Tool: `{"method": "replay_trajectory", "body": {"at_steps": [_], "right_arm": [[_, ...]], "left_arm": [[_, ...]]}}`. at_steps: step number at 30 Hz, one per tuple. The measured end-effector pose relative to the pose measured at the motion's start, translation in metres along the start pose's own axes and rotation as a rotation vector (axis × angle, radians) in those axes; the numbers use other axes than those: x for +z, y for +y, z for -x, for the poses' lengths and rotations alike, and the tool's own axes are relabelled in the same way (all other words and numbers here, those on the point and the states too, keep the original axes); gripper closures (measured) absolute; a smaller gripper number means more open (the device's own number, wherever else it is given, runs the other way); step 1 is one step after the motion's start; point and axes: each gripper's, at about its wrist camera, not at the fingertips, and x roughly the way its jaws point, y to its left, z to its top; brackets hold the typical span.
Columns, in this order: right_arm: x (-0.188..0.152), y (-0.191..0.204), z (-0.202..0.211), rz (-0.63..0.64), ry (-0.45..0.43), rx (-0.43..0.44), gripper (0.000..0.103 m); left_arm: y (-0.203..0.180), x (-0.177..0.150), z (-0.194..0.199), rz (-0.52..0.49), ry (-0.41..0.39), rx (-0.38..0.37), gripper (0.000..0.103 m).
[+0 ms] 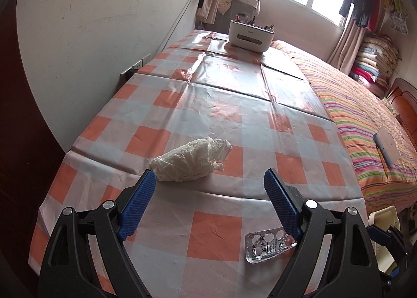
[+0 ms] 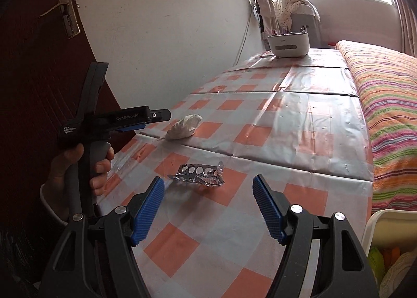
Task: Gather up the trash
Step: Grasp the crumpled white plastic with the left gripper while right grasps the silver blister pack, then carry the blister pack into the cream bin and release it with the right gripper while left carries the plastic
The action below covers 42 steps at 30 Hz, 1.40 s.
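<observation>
The left gripper (image 1: 209, 178) hangs over a checked desk (image 1: 234, 105) with its blue-padded fingers (image 1: 282, 204) spread wide and nothing between them. A crumpled white tissue (image 1: 191, 160) lies on the cloth just beyond the left fingertip, which overlaps the tissue's near end in this view; whether they touch cannot be told. A used foil pill pack (image 1: 268, 246) lies flat on the cloth close beside the right finger, nearer the camera.

The right gripper (image 2: 208, 183) also stands with its fingers (image 2: 268, 209) apart and empty, aimed across the same desk. The crushed pill pack (image 2: 200, 175) sits just ahead of the fingertips, toward the left one. Farther along, the tissue (image 2: 185, 127) rests near the desk's wall-side edge, and the left gripper (image 2: 130, 118), held in a hand (image 2: 78, 167), points toward it from the left.

At the far end of the desk stands a white caddy (image 1: 251, 36) with small items in it. A bed (image 1: 365, 120) with a striped cover runs along the desk's right side, and the rim of a white bin (image 2: 375, 225) shows at the lower right corner.
</observation>
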Motion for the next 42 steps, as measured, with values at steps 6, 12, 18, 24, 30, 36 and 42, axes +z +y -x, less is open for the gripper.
{"method": "replay_trajectory", "body": {"at_steps": [6, 12, 18, 24, 30, 36, 42], "right_arm": [[0.013, 0.001, -0.037, 0.088, 0.119, 0.082, 0.035], [0.016, -0.003, -0.067, 0.131, 0.217, 0.105, 0.035], [0.015, -0.008, -0.092, 0.149, 0.297, 0.111, 0.035], [0.019, -0.007, -0.105, 0.162, 0.324, 0.108, 0.032], [0.018, 0.002, -0.109, 0.223, 0.334, 0.094, 0.032], [0.012, 0.019, -0.110, 0.313, 0.338, 0.076, 0.041], [0.009, 0.026, -0.108, 0.329, 0.328, 0.072, 0.062]], "left_arm": [[-0.005, 0.010, -0.010, -0.075, -0.014, -0.002, 0.019], [-0.009, 0.017, -0.021, -0.142, -0.009, -0.014, 0.019], [-0.013, 0.023, -0.033, -0.195, 0.004, -0.014, 0.019], [-0.010, 0.031, -0.049, -0.191, 0.022, -0.007, 0.019], [-0.010, 0.028, -0.075, -0.220, 0.089, 0.020, 0.019], [-0.011, 0.019, -0.096, -0.257, 0.148, 0.046, 0.020], [-0.005, 0.012, -0.102, -0.236, 0.173, 0.064, 0.050]]}}
